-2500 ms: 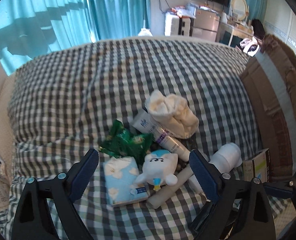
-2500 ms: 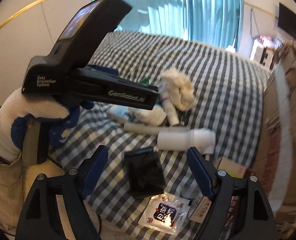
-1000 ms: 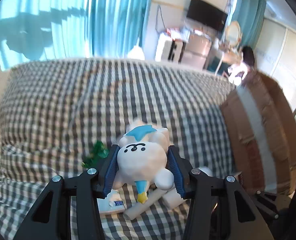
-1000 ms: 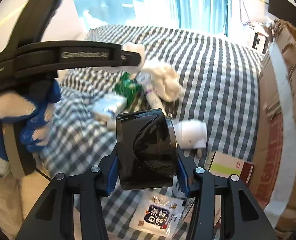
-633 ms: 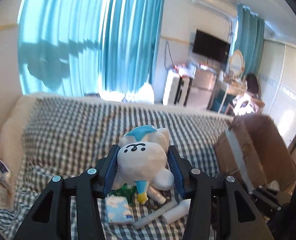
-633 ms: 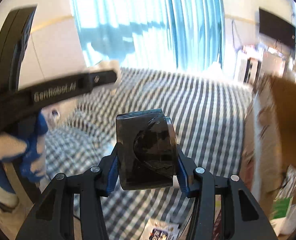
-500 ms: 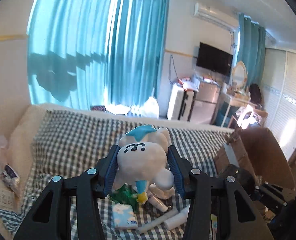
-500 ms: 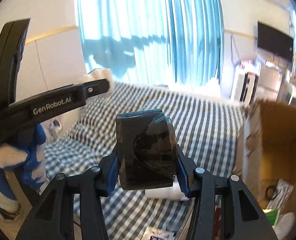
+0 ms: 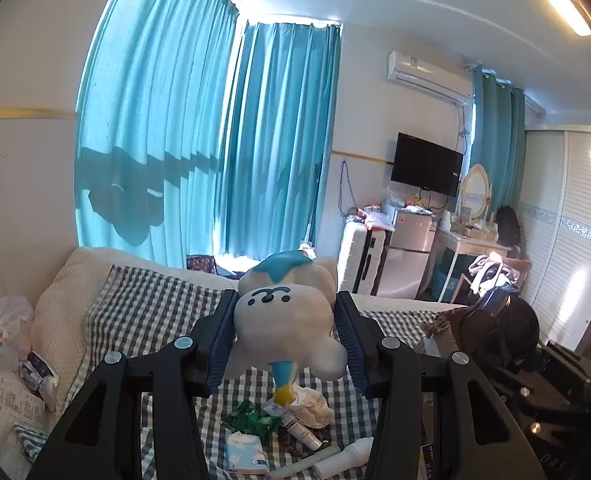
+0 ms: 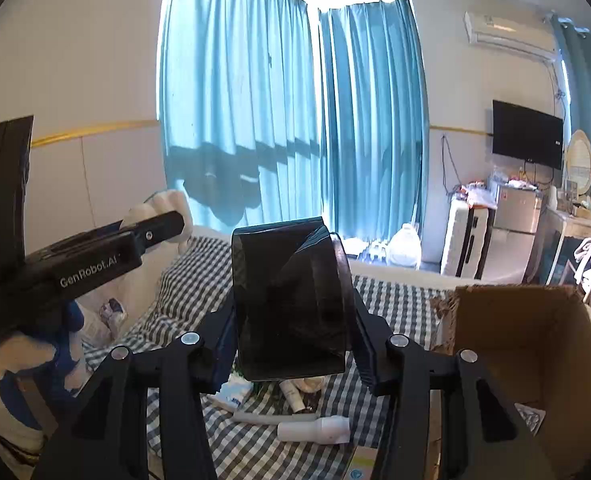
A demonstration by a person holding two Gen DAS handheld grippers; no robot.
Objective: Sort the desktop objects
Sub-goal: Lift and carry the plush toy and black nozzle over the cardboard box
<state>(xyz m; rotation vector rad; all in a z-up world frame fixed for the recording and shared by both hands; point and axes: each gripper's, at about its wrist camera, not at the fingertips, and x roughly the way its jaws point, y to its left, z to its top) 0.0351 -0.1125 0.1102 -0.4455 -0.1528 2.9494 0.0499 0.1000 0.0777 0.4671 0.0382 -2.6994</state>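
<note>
My left gripper (image 9: 285,332) is shut on a white plush toy (image 9: 285,316) with a blue cap, held high above the checked bed (image 9: 143,312). My right gripper (image 10: 291,316) is shut on a black pouch (image 10: 289,300), also held high, left of an open cardboard box (image 10: 527,332). The left gripper's body shows at the left of the right wrist view (image 10: 79,260). On the bed below lie a green packet (image 9: 251,420), a tissue pack (image 9: 245,452), a tube (image 9: 301,434), a white bottle (image 10: 315,432) and a white cloth (image 9: 313,404).
Teal curtains (image 9: 215,140) hang behind the bed. A wall TV (image 9: 425,164), a small fridge (image 9: 409,256) and a dresser stand at the far right. Plastic bags and a receipt (image 9: 7,400) lie at the bed's left edge.
Both grippers closed on their objects, then rose well above the bed and tilted up toward the room. The box's open top has come into the right wrist view.
</note>
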